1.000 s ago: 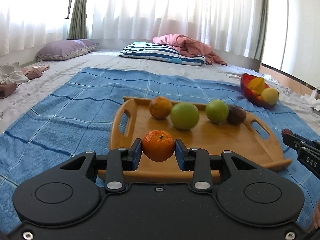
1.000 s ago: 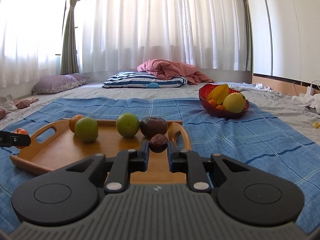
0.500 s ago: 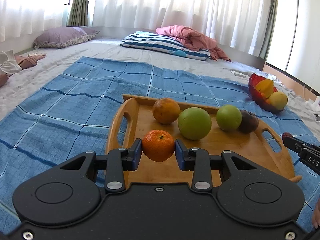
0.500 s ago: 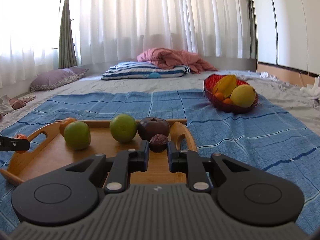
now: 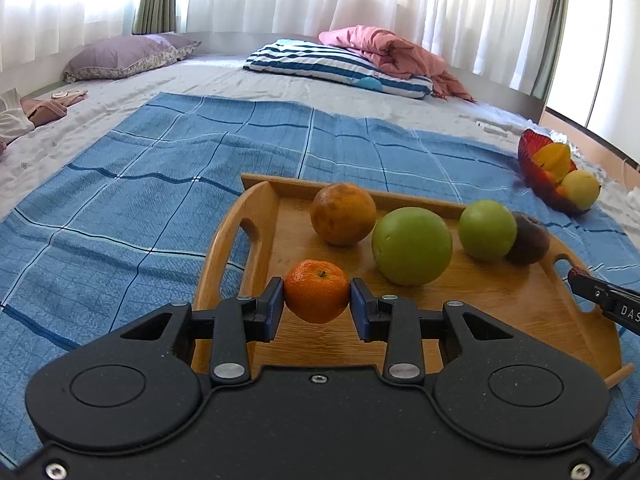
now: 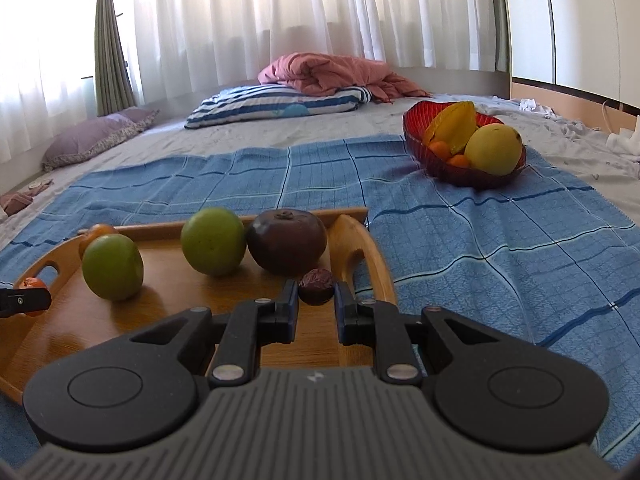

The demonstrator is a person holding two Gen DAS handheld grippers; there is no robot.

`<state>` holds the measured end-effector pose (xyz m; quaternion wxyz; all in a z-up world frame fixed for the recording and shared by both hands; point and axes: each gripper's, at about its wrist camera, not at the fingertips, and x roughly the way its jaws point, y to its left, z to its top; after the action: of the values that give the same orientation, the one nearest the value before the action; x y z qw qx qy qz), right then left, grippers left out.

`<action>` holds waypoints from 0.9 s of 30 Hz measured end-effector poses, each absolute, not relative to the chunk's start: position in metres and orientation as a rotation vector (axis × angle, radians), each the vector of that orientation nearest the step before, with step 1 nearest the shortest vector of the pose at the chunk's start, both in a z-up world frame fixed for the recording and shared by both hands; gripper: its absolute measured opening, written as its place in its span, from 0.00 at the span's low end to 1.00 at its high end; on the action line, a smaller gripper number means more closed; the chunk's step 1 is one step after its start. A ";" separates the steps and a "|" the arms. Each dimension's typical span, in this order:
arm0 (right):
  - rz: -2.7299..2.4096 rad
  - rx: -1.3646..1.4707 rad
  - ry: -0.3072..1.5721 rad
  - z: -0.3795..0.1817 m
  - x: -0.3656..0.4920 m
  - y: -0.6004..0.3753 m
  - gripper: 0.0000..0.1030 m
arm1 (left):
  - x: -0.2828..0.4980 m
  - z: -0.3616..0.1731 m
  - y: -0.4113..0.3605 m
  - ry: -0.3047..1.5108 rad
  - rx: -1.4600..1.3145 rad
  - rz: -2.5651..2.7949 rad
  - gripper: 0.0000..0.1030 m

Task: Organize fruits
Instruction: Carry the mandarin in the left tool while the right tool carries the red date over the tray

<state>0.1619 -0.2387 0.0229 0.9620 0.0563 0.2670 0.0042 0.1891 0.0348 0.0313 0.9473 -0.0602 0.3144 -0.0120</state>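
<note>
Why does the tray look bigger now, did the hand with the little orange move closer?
Yes. The left gripper, shut on the mandarin, came forward over the wooden tray; the tray's near rim has slid beneath it.

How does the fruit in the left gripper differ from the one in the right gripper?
The mandarin in the left gripper is bright orange and smooth; the small dark fruit in the right gripper is brown-purple and wrinkled. The mandarin is clearly bigger. Both are clamped between pads, over the wooden tray.

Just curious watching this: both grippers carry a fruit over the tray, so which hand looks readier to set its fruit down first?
Probably the left gripper: its mandarin hangs above bare wooden tray.
</note>
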 end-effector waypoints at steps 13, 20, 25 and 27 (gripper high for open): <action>-0.007 0.112 0.598 0.014 0.173 -0.239 0.22 | 0.199 0.023 0.029 0.656 -0.089 -0.023 0.33; 0.001 0.100 0.607 0.010 0.173 -0.235 0.23 | 0.202 0.018 0.029 0.668 -0.082 -0.021 0.33; 0.002 0.094 0.614 0.009 0.173 -0.232 0.23 | 0.203 0.016 0.029 0.667 -0.083 -0.020 0.33; 0.002 0.093 0.616 0.009 0.173 -0.232 0.23 | 0.203 0.017 0.028 0.666 -0.083 -0.019 0.33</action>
<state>0.1733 -0.2320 0.0091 0.9519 0.0458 0.3031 0.0012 0.2030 0.0283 0.0165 0.9441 -0.0408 0.3269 -0.0094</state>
